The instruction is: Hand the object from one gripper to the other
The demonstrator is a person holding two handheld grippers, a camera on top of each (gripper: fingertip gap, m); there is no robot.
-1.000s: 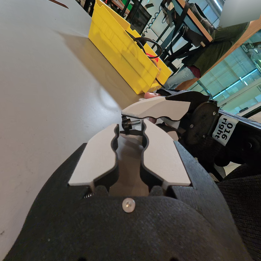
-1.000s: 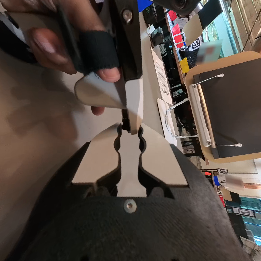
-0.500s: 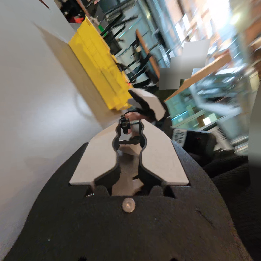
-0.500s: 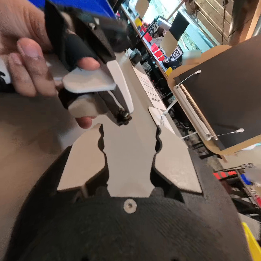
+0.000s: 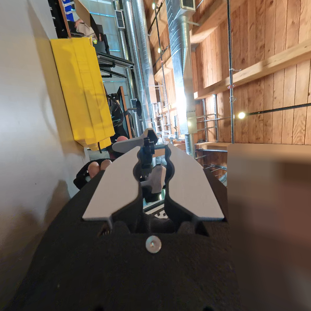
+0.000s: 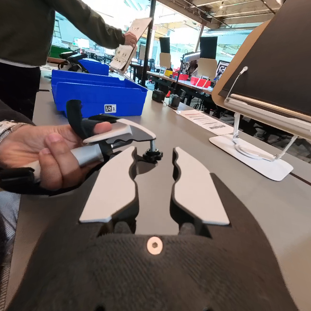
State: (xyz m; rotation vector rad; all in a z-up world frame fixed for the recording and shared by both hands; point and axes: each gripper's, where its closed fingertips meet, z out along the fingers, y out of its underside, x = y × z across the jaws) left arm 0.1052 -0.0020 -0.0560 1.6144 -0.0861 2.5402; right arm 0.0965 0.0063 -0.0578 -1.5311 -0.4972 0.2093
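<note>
Gripping the knob screw (image 5: pixel 148 152) at frame centre, the left tool (image 5: pixel 152 150) is clamped on it; the right tool (image 6: pixel 154 155) stands empty, jaws spread. In my judgement, holding firm while drawing clear of the right fingers (image 6: pixel 193 183) finishes the handover well. The screw's far end is hidden.
</note>
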